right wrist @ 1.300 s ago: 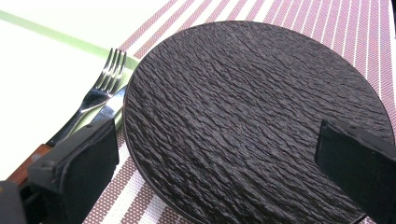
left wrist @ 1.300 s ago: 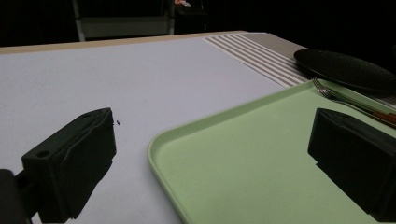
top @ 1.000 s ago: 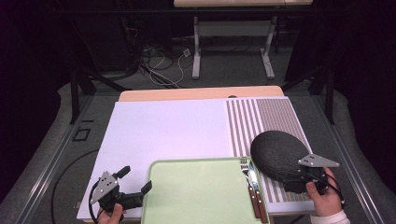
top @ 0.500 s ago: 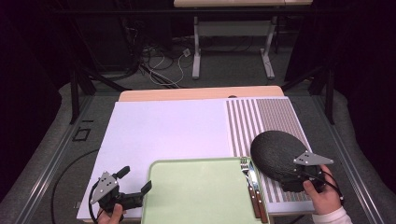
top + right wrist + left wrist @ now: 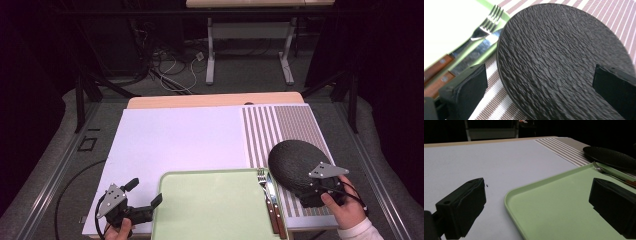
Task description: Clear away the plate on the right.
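- The high view looks forward and down from above the person's side, taking in the whole white-covered table [image 5: 175, 140].
- The left gripper view sits low, close to the pale green plastic tray [image 5: 564, 202], facing across it toward the round black textured plate [image 5: 610, 157].
- The right gripper view looks down close on that plate [image 5: 564, 60]; all three views share the plate and tray.

Two black jaws are spread wide over the pale green plastic tray's [image 5: 564, 202] near corner — a steel fork [image 5: 609, 172] and dark round plate [image 5: 610, 157] are seen at far right.
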